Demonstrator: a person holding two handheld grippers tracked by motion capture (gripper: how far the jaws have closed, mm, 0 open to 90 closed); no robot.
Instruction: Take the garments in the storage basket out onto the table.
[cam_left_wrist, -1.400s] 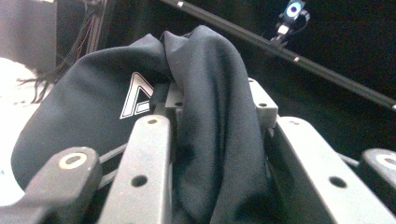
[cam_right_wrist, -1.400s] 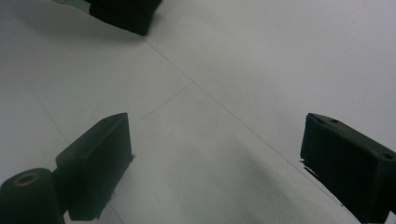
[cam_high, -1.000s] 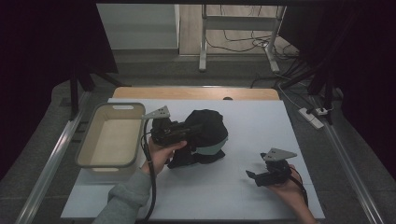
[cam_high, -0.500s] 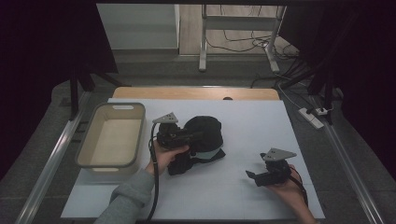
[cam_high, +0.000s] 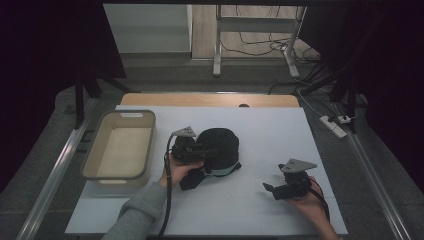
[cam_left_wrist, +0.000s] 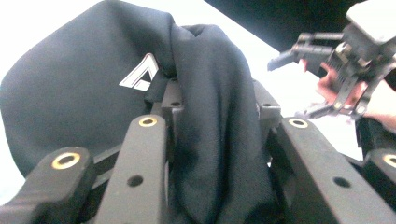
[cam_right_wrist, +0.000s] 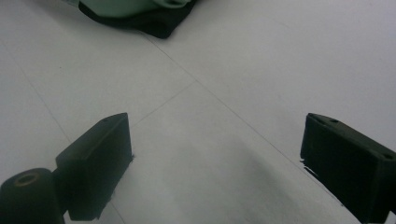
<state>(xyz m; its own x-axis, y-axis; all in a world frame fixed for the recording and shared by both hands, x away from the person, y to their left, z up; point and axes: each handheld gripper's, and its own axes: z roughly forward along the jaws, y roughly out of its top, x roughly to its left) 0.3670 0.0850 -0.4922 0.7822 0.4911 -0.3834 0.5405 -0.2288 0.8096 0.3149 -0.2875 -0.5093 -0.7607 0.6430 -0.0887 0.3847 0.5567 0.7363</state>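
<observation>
The black cap (cam_high: 220, 150) lies mid-counter (cam_high: 280, 130), beside the beige bin (cam_high: 120, 150). The left gripper (cam_high: 200, 152) has its jaws clamped on a fold of the cap's fabric. The right gripper (cam_high: 272, 189) rests well apart from the cap, jaws wide apart.

Bin (cam_high: 119, 150) blocks left of cap (cam_high: 220, 147); table (cam_high: 280, 130) right open.

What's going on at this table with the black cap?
A person holds a gripper in each hand. The left gripper is shut on the black cap, pinching a fold of its cloth in the middle of the white table. The right gripper lies open on the table, holding nothing. A beige bin stands to the left.
</observation>
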